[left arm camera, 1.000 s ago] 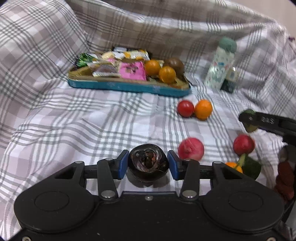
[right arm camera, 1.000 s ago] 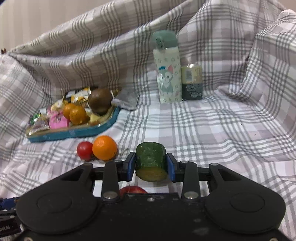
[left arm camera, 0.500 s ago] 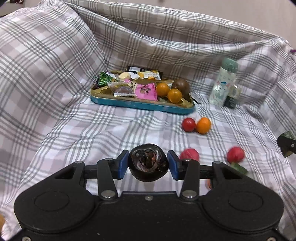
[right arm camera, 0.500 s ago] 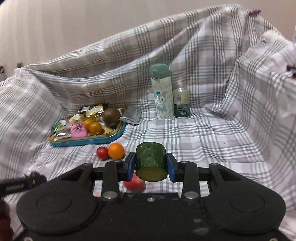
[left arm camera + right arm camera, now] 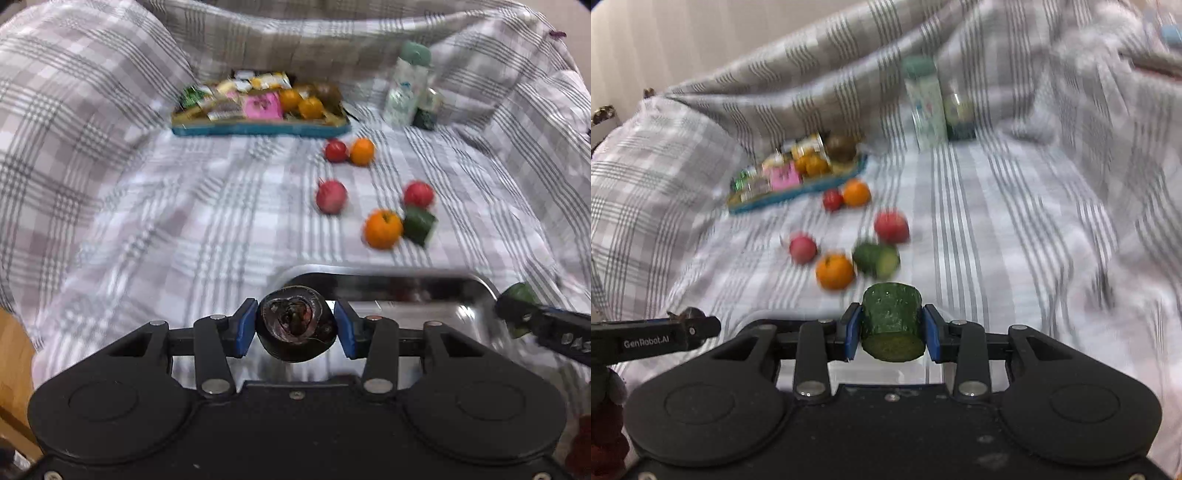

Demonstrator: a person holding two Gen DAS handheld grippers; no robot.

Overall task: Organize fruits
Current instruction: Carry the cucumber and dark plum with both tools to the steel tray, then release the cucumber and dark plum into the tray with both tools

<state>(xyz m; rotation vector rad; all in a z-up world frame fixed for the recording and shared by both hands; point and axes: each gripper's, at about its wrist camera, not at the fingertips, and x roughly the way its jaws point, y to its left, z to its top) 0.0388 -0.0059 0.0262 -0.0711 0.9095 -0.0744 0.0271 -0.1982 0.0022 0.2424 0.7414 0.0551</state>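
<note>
My left gripper (image 5: 295, 334) is shut on a dark purple round fruit (image 5: 295, 321) and hangs over the near-left corner of a shiny metal tray (image 5: 476, 286). My right gripper (image 5: 892, 332) is shut on a green cucumber piece (image 5: 891, 314); in the left wrist view it comes in over the tray's right end (image 5: 517, 306). Loose on the checked cloth beyond lie a tomato (image 5: 335, 150), a small orange (image 5: 362, 151), two pink-red fruits (image 5: 331, 196) (image 5: 418, 194), a bigger orange (image 5: 383, 229) and another cucumber piece (image 5: 419, 223).
A blue tray (image 5: 258, 129) with snack packets, two oranges and a brown fruit stands at the back. A pale bottle (image 5: 406, 85) and a dark can (image 5: 426, 109) stand to its right. The cloth rises in folds on all sides. A wooden edge (image 5: 14, 369) shows at the lower left.
Both grippers have drawn back and up from the loose fruit, each keeping its load. The metal tray has come into view under the left gripper, and the right gripper now enters at its right.
</note>
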